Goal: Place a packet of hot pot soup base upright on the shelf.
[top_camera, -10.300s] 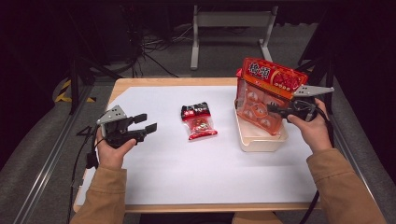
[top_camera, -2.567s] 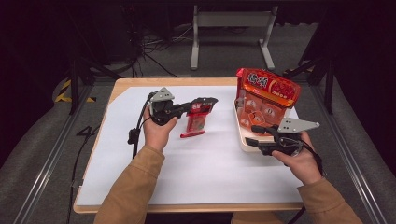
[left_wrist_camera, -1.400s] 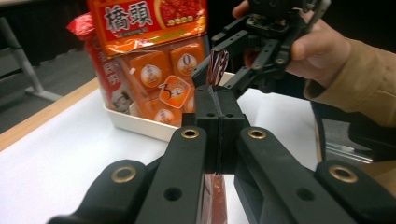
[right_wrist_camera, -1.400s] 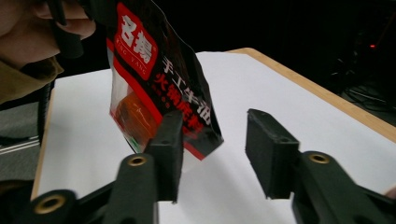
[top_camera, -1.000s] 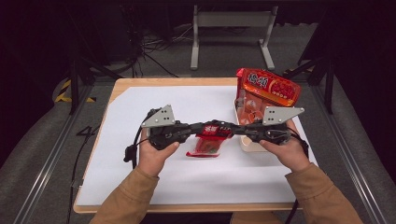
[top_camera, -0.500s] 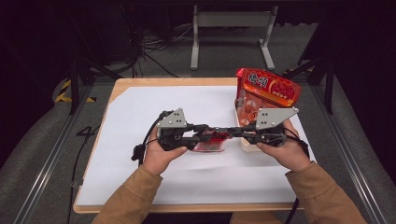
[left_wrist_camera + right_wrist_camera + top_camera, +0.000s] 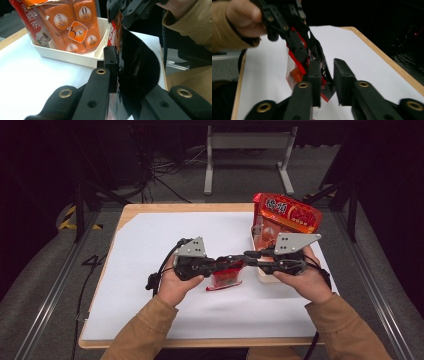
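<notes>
Hovering above the white-covered tabletop (image 7: pixel 150 320), the small red-and-black foil packet (image 7: pixel 227 276) was clamped in the left gripper (image 7: pixel 231 265) — the right gripper (image 7: pixel 239 258), jaws apart around its edge, hadn't closed; handover apparently unfinished.

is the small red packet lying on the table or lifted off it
Lifted. The packet hangs between the left gripper and right gripper, above the white sheet; the left gripper view shows it bowed in the air.
</notes>
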{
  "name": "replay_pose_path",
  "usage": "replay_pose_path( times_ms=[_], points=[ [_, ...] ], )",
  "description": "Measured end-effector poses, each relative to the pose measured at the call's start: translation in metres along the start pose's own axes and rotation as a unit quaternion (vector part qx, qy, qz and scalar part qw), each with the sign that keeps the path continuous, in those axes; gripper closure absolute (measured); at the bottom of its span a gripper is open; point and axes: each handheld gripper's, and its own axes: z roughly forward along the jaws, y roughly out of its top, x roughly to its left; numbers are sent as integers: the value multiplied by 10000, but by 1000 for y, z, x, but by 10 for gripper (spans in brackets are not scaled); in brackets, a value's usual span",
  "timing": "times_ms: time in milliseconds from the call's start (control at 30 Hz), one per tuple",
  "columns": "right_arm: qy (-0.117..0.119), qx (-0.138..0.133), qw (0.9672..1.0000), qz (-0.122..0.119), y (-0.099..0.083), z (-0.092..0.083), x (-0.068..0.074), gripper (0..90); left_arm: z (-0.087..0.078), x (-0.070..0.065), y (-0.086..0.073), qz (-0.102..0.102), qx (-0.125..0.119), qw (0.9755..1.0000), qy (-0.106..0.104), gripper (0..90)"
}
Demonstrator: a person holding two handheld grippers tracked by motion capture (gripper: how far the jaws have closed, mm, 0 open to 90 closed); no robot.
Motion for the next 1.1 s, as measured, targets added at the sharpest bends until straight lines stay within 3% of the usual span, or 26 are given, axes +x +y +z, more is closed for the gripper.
replay_pose_path(
  times_ms=[67, 300, 500, 733, 1100],
  points=[
    [-114, -132, 9997, 176, -5, -6, -2, 631, -2, 2, 0, -36, -86, 9999, -54, 900],
    [-264, -360, 9978, 482, -22, -20, -1, 539, -7, 8, 7, -7, -255, 9994, -236, 900],
    [-404, -404, 9960, 683, -39, -32, 4, 486, -6, 12, 16, -26, -398, 9989, -235, 900],
    [-628, -408, 9936, 850, -52, -44, 9, 466, 0, 17, 26, -25, -506, 9983, -287, 900],
    [-888, -522, 9897, 990, -59, -66, 13, 455, 20, 21, 41, 112, -531, 9975, -462, 900]
  ],
)
